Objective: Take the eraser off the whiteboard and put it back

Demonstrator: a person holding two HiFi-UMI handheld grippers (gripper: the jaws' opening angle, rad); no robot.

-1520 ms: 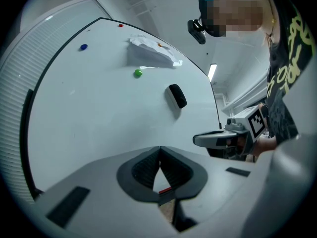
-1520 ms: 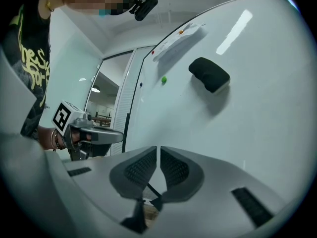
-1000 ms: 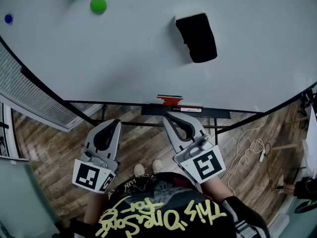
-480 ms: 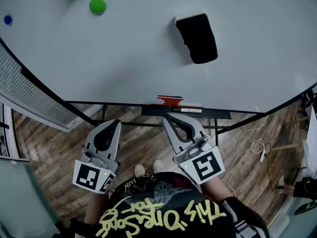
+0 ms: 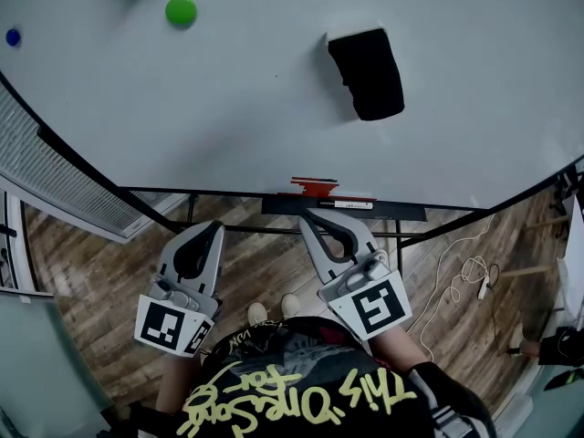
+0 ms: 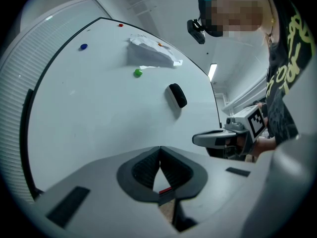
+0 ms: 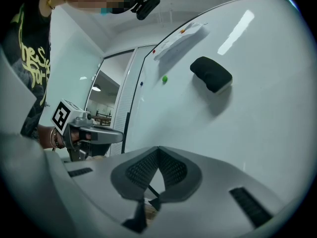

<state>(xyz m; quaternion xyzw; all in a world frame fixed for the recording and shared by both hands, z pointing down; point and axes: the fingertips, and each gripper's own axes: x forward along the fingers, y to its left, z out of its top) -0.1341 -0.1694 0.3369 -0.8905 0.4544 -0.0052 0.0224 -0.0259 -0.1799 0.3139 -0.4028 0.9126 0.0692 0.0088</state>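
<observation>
Right tool (image 5: 310, 215) and left tool (image 5: 213, 227) both sit low in front of us, pointing level at the whiteboard (image 5: 228, 126). Each has its jaws pressed together on nothing, and each tool's own view shows them meeting at the tip with only board beyond.

The eraser (image 5: 370, 71) is stuck to the board, well apart from both tools and above the marker tray (image 5: 342, 205). In the head view it lies at about 1 o'clock from the right tool and nearer 2 o'clock from the left. Its long axis runs roughly 11 to 5 o'clock.

We judge the right tool the nearer one, with the straighter line to the eraser. The lift-off has not begun. That tool would have to open first, then meet the eraser across its short sides.
</observation>
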